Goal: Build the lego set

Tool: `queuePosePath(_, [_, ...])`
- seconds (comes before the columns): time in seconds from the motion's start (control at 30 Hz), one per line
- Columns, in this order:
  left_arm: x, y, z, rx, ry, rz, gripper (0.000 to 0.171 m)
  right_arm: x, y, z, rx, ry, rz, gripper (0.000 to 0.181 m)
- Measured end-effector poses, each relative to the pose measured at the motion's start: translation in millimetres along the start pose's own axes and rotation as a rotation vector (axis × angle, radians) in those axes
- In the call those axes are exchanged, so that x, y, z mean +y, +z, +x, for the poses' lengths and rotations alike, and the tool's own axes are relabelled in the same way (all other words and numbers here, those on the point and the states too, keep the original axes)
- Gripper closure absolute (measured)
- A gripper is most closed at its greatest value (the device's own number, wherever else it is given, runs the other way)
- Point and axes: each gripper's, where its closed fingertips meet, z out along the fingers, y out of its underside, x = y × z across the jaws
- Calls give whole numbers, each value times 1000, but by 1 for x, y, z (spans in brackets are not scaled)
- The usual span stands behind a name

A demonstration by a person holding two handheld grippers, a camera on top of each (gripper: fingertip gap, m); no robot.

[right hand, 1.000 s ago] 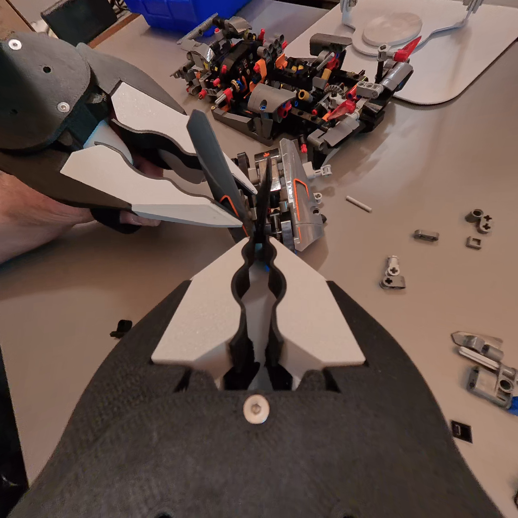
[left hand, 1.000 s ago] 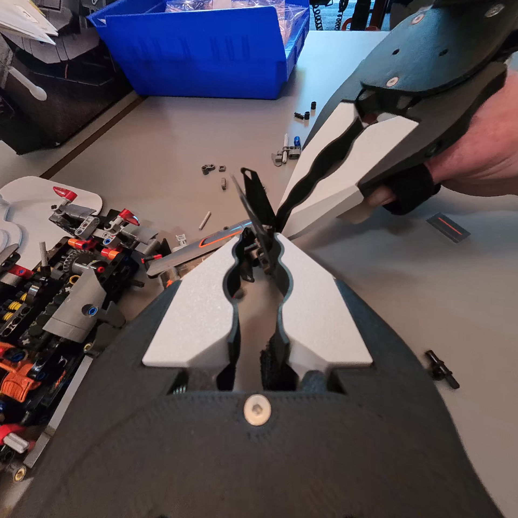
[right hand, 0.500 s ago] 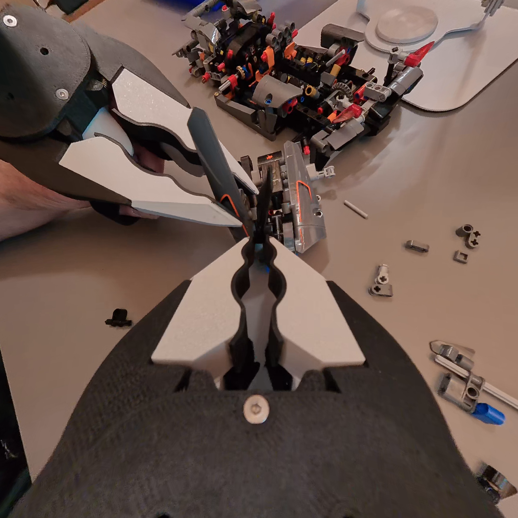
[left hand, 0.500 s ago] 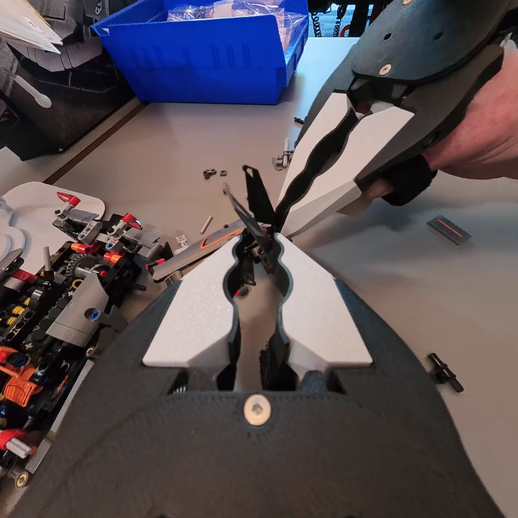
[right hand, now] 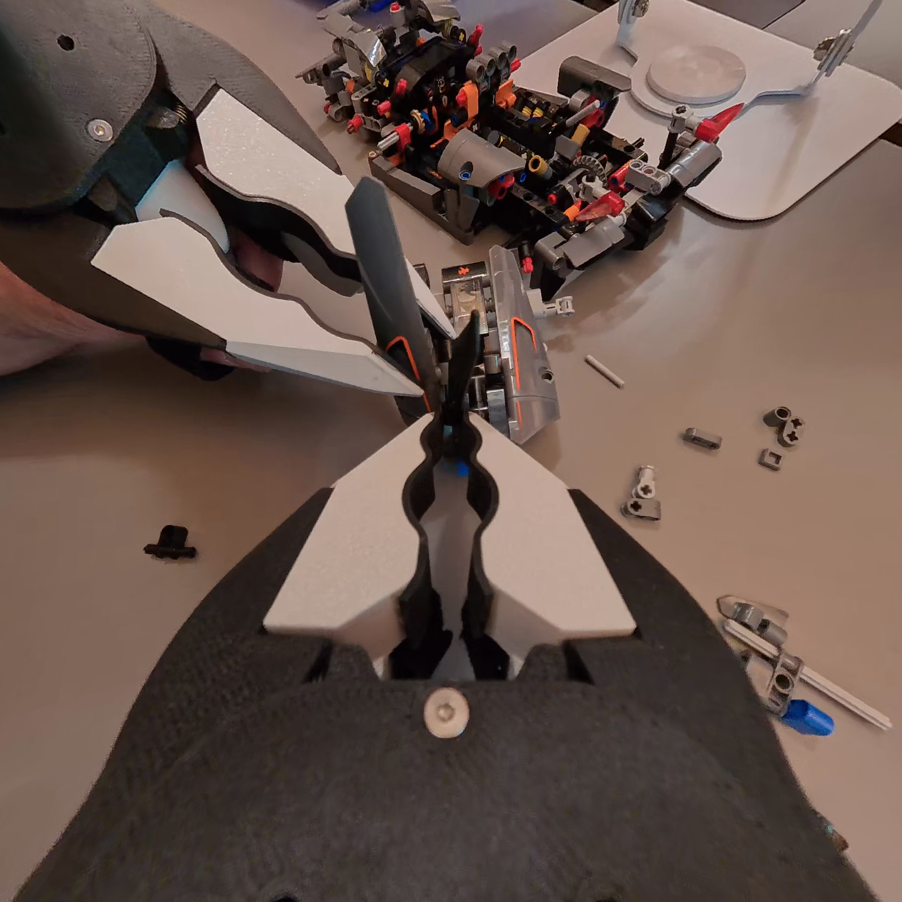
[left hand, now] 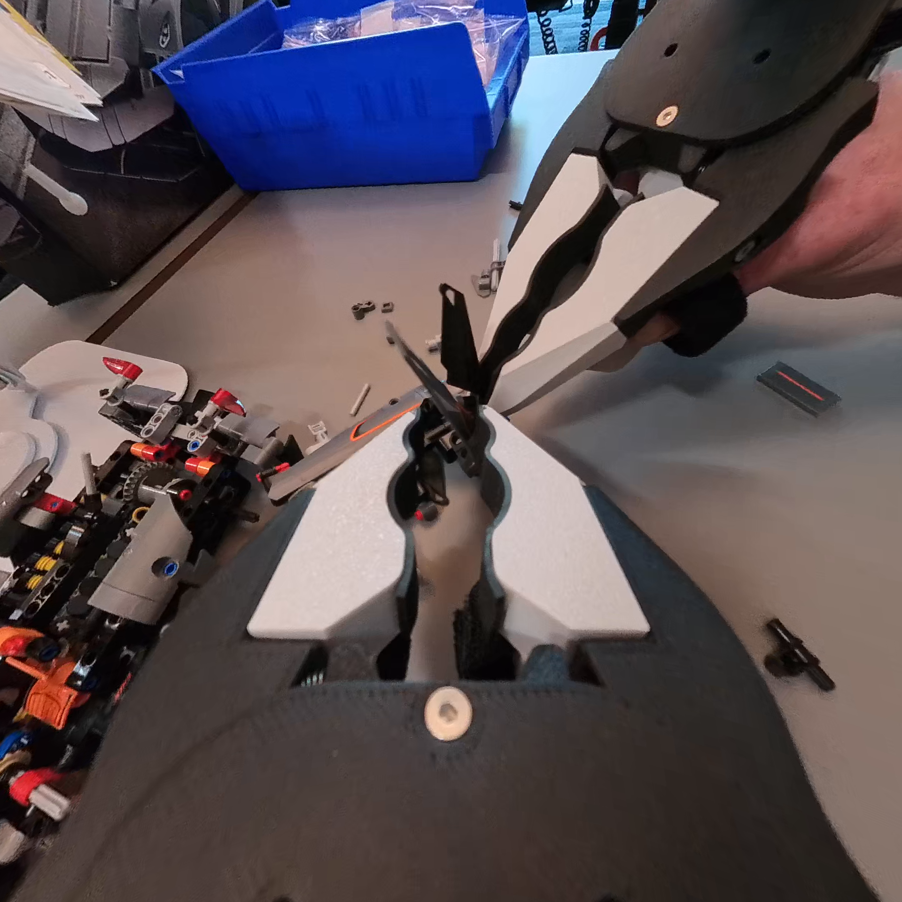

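My left gripper [left hand: 451, 424] is shut on a small sub-assembly with dark grey, orange-lined panels [left hand: 371, 429]; it also shows in the right wrist view [right hand: 524, 361], held low over the table. My right gripper [right hand: 451, 422] is shut on a thin black piece [right hand: 463, 361] standing upright against that sub-assembly. In the left wrist view the right gripper [left hand: 490, 385] comes in from the upper right with the black piece [left hand: 459, 341]. In the right wrist view the left gripper [right hand: 437, 363] comes in from the upper left, beside a long dark panel [right hand: 385, 273]. The two tips nearly touch.
The large Lego car chassis [right hand: 512, 146] lies beyond, partly on a white stand plate [right hand: 732, 97]; in the left wrist view it [left hand: 122, 512] is at my left. A blue bin [left hand: 341, 107] stands at the back. Loose grey connectors [right hand: 644, 498], a grey axle [right hand: 604, 371], a black pin [right hand: 171, 544] and a black tile [left hand: 800, 388] lie about. My left and right fingertips are right by each other. The right tips stand about 9 cm off the grey axle [right hand: 604, 371]. The left camera catches it too, in the left wrist view [left hand: 360, 399].
Both grippers stay shut on their pieces, tips together. The held panels have tilted a little leftward in the left wrist view, and both hands have shifted slightly over the table.
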Motion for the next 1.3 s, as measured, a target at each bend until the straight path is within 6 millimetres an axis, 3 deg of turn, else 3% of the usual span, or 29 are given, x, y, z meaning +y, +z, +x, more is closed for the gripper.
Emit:
queuePosePath(0.33, [3, 5, 2, -5, 40, -28, 154, 5, 0, 3, 2, -3, -4, 177])
queuePosePath(1.13, [5, 7, 0, -32, 82, -48, 155, 7, -1, 6, 157, -214, -252, 177])
queuePosePath(1.3, [6, 7, -1, -33, 85, -50, 155, 7, 0, 5, 125, -161, -278, 177])
